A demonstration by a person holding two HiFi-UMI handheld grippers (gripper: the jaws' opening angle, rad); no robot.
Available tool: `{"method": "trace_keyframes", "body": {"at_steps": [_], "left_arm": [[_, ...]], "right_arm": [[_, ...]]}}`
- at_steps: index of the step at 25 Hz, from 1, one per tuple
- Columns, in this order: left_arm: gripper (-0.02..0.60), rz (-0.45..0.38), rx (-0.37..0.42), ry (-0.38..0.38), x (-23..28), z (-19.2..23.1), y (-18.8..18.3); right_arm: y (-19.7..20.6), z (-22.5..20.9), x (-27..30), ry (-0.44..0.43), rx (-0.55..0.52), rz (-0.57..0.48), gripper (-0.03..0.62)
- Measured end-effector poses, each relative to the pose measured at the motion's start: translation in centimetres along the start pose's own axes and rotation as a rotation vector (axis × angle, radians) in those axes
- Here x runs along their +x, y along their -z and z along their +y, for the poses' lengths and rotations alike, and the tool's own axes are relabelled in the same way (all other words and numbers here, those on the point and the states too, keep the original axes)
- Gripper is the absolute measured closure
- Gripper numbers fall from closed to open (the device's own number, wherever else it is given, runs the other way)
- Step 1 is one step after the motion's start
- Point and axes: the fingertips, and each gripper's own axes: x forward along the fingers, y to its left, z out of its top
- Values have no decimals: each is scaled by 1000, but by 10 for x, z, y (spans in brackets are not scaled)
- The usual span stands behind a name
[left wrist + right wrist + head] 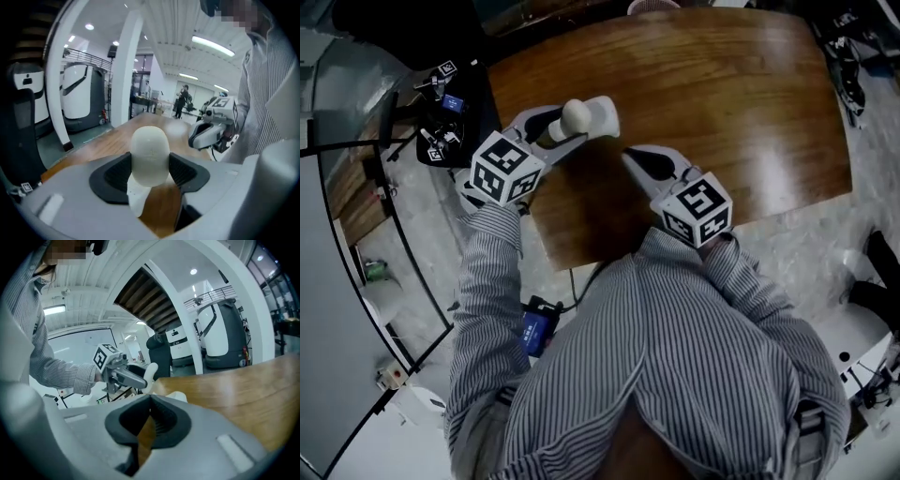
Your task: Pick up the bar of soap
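The pale, rounded bar of soap point(149, 147) sits clamped in the left hand-held gripper point(151, 174), over the upper-left part of the brown wooden surface point(722, 112). The right hand-held gripper point(149, 420) is closed and empty. The grip is on a smooth curve, so the bar may squirt free.

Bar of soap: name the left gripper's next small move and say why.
Probably a short, straight lift of the left gripper: its pads already press both sides of the bar of soap, over the wooden table. The right gripper is shut, empty and clear of it.
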Motion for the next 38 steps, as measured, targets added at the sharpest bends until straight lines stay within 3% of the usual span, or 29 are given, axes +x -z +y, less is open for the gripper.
{"method": "trace_keyframes", "body": {"at_steps": [6, 9, 11, 13, 16, 25, 38], "left_arm": [[321, -321, -174, -154, -46, -49, -43], [321, -457, -309, -233, -63, -69, -42], [321, -542, -424, -254, -72, -80, -33], [321, -593, -492, -279, -76, -91, -21], [321, -615, -521, -315, -80, -101, -9], [321, -600, -520, -315, -80, -104, -2], [321, -570, -511, -279, -67, -111, -5]], "right_arm": [[-37, 13, -17, -2, -82, -63, 592], [-38, 23, -23, -11, -89, -76, 592], [-38, 32, -23, -20, -93, -81, 592], [-39, 39, -24, -27, -100, -94, 592], [-46, 46, -23, -30, -109, -113, 592], [-36, 63, -13, -97, -126, -53, 592], [-26, 61, -18, -73, -149, -16, 592]]}}
